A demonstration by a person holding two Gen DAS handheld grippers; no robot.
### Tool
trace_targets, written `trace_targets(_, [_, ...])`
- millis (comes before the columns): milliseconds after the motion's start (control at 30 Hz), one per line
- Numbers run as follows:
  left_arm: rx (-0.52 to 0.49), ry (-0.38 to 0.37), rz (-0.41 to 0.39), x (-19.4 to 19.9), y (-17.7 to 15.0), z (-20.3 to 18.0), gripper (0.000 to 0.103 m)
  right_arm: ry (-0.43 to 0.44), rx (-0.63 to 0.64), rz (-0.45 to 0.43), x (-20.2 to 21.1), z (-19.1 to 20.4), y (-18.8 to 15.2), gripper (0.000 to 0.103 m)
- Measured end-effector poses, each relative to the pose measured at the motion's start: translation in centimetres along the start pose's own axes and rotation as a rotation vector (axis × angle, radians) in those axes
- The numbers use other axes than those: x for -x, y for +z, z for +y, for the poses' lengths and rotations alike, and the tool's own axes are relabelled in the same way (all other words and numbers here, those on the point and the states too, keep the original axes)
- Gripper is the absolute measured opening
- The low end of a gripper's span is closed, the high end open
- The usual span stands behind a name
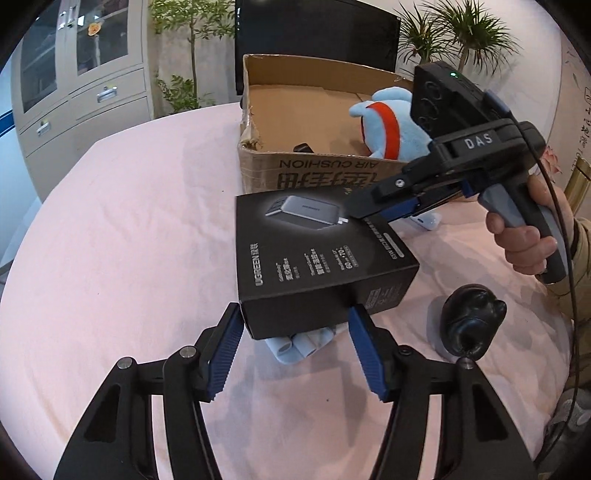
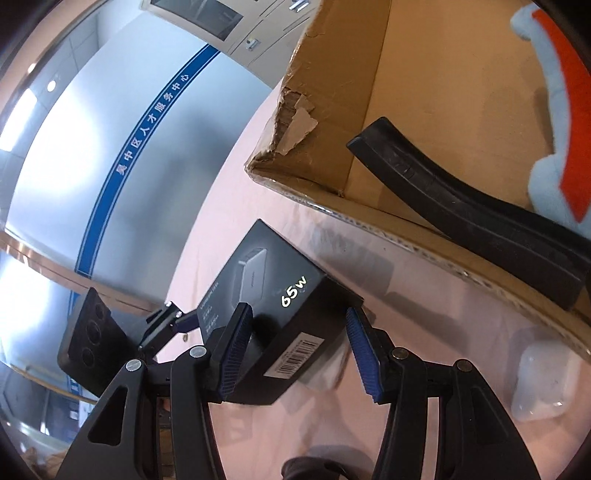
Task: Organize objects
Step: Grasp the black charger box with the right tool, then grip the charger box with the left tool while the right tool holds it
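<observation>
Behind black charger box (image 1: 325,254), cardboard box (image 1: 317,173) holds blue plush (image 1: 395,122).

grey cabinet (image 1: 81,88), potted plants (image 1: 454,33), perhaps chair (image 1: 317,40).

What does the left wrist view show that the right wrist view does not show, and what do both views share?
Only the left wrist view shows the black figurine on the pink tablecloth, the light blue cloth under the charger box, the potted plants and the person's hand.

Only the right wrist view shows the barcode and "65W" print on the box end, and the wall's blue stripe.

Both show the black charger box between both grippers' pads, the cardboard box, the blue plush toy and a white case.
</observation>
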State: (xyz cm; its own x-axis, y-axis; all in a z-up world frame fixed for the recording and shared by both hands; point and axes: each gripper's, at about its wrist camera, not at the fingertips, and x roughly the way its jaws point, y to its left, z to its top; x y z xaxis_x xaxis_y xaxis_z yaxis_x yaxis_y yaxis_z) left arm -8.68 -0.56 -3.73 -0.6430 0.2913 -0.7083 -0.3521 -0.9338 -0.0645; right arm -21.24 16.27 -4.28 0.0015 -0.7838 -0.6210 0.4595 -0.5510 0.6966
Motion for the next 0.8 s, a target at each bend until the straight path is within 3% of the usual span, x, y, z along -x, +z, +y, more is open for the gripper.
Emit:
trace_targets(100, [-0.018, -0.012, -0.006, 0.0, 0.0, -0.5, 0.057, 0.008, 0.004, -0.003, -0.4, 0.1, -0.2, 0.047])
trace_targets(233, [-0.036, -0.009, -0.019, 0.2, 0.1, -1.2, 0.048, -0.013, 0.028, -0.021, 0.0, 0.4, -0.4, 0.040])
trace_targets(533, [-0.020, 0.039, -0.016, -0.2, 0.2, -1.9, 0.048, -0.029, 0.078, -0.026, 1.2, 0.8, -1.6, 0.032])
trace_targets(800, [-0.057, 0.003, -0.034, 0.6, 0.3, -4.2, 0.048, -0.057, 0.082, -0.025, 3.5, 0.1, -3.7, 0.030])
